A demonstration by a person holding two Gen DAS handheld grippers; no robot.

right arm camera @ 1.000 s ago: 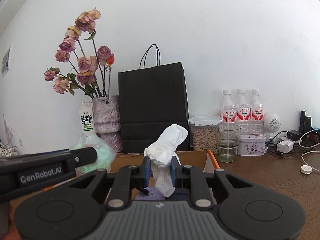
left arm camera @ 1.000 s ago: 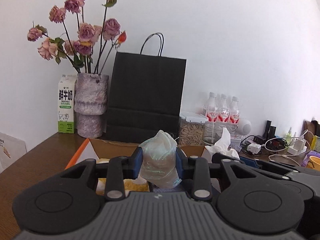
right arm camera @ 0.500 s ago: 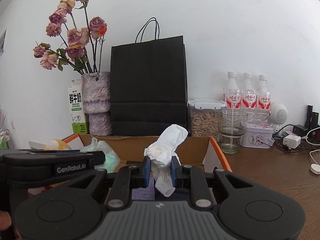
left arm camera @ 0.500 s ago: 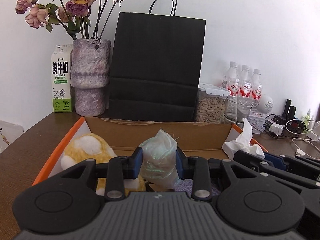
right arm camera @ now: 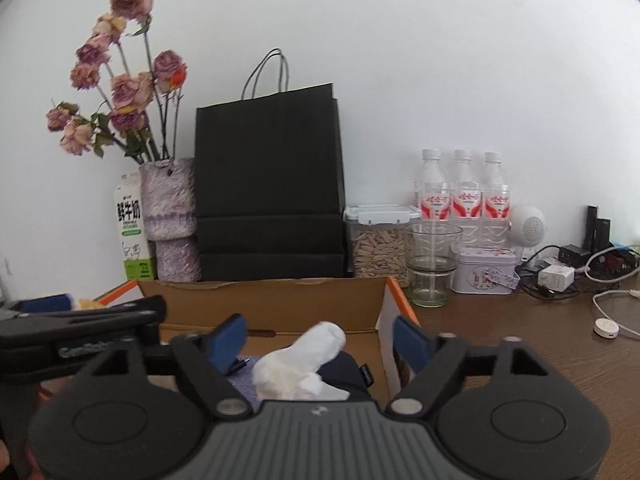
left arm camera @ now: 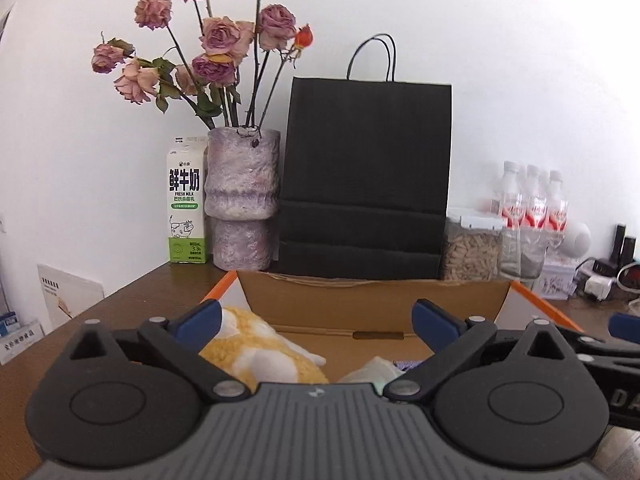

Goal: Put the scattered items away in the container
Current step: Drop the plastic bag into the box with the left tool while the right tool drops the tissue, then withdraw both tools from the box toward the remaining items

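Note:
The cardboard box (left arm camera: 372, 294) with orange edges lies right below both grippers. My left gripper (left arm camera: 316, 320) is opening, its jaws spread wide and the gap between the pads bare. A pale green bag (left arm camera: 370, 372) rests loose in the box under it, next to a yellow plush toy (left arm camera: 260, 354). My right gripper (right arm camera: 320, 338) is opening too. A crumpled white tissue (right arm camera: 304, 356) lies in the box (right arm camera: 280, 300) between its fingers, touching neither pad, on a dark pouch (right arm camera: 350, 368). One of the left gripper's fingers (right arm camera: 100, 316) shows at the left.
Behind the box stand a black paper bag (left arm camera: 366, 176), a purple vase of dried roses (left arm camera: 240, 196) and a milk carton (left arm camera: 185, 204). To the right are a seed jar (right arm camera: 380, 244), a glass (right arm camera: 432, 264), water bottles (right arm camera: 462, 196), a tin (right arm camera: 486, 272) and chargers with cables (right arm camera: 560, 276).
Both grippers have opened wide. The green bag left the left pads and the tissue left the right pads; both now lie in the box. The left gripper came lower.

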